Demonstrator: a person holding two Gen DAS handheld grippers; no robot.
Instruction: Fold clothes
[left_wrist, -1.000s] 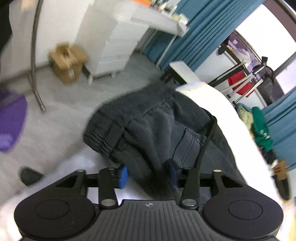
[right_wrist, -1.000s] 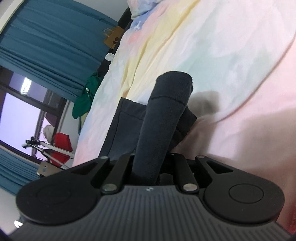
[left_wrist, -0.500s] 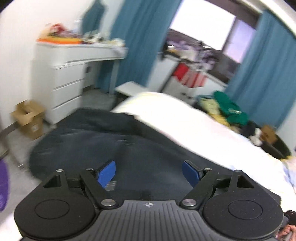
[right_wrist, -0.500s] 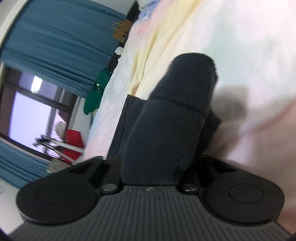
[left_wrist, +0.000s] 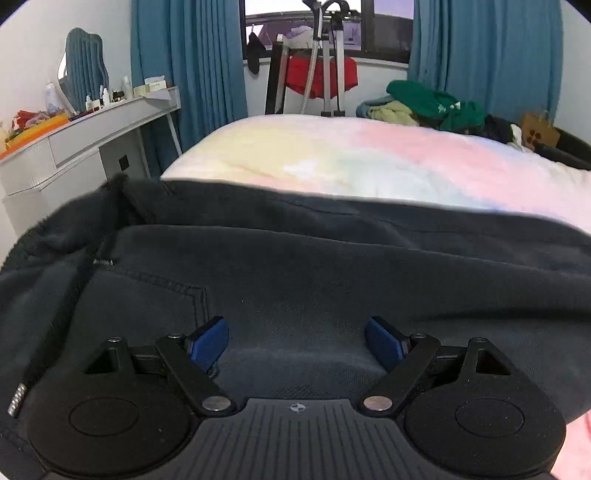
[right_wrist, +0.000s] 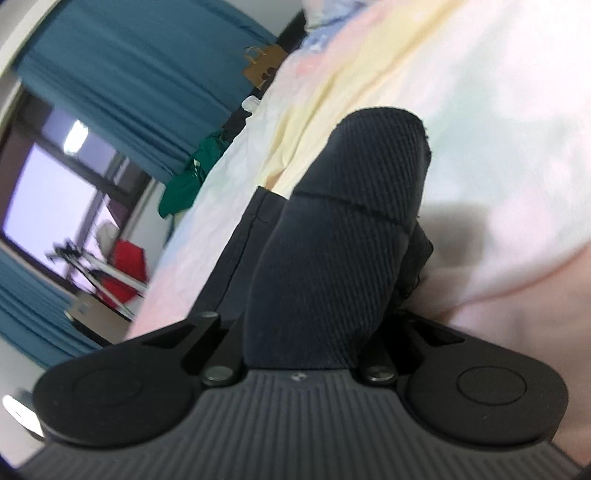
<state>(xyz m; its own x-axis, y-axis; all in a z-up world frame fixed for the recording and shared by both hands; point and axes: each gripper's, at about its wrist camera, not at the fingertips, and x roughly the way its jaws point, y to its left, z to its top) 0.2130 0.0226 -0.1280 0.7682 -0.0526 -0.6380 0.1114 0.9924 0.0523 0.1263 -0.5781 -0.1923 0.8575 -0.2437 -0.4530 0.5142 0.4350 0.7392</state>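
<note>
Dark navy trousers (left_wrist: 332, 266) lie spread across the near edge of a pastel rainbow bed cover (left_wrist: 369, 162), a back pocket and drawstring at the left. My left gripper (left_wrist: 295, 343) is open just above the cloth, blue pads (left_wrist: 207, 341) wide apart and holding nothing. In the right wrist view my right gripper (right_wrist: 314, 332) is shut on the ribbed cuff of a trouser leg (right_wrist: 343, 229), which stands up from between the hidden fingertips over the bed cover (right_wrist: 498, 110).
A white dresser (left_wrist: 74, 144) with a mirror and bottles stands at the left. Blue curtains (left_wrist: 184, 62) flank a window with a drying rack and a red garment (left_wrist: 321, 77). A pile of green clothes (left_wrist: 432, 103) and a cardboard bag (left_wrist: 537, 134) lie at the bed's far right.
My left gripper has let go of the trousers and opened, swinging up from facing the floor to facing across the bed. The right gripper keeps its hold on the cuff.
</note>
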